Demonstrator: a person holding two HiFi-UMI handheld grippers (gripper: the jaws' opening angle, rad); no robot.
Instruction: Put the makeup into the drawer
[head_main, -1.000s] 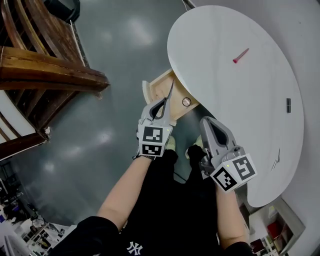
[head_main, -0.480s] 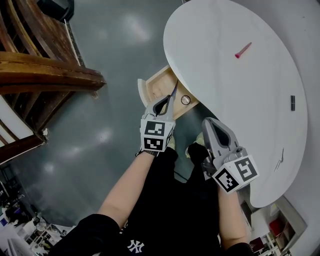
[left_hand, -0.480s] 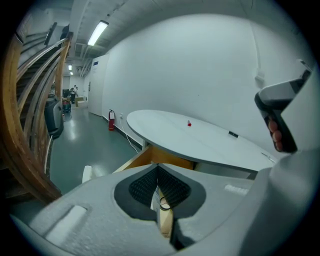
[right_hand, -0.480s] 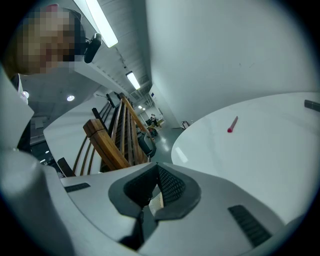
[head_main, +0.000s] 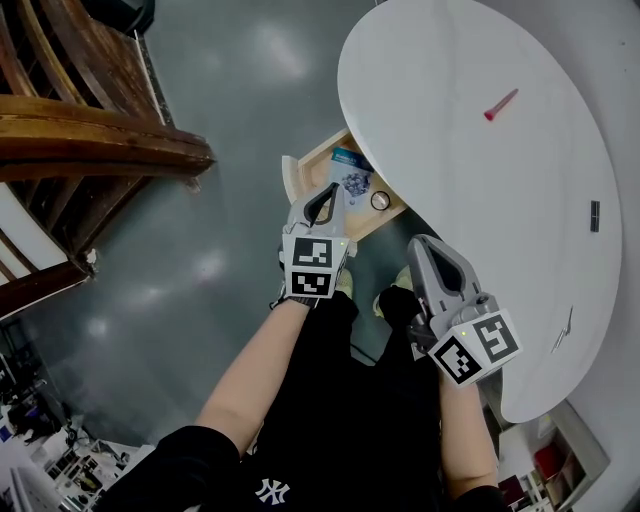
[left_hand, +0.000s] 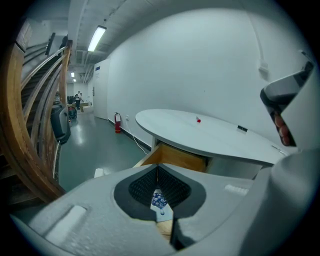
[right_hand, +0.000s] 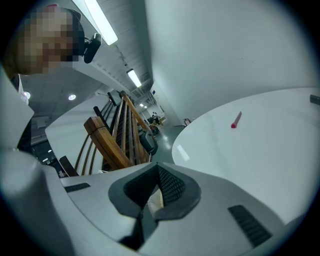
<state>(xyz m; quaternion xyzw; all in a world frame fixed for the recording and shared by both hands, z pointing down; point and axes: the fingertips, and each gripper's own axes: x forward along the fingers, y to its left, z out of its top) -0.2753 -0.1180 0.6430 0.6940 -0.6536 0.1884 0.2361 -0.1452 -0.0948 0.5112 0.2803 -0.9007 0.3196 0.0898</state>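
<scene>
Lettering on black garment reads NY; packet in drawer shows unreadable print.

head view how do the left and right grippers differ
The left gripper points at the open drawer; the right gripper lies over the table's edge. The left gripper sits higher in the picture than the right gripper. Both are shut and empty.

White round table (on it: red stick, dark block, thin silvery piece)
</scene>
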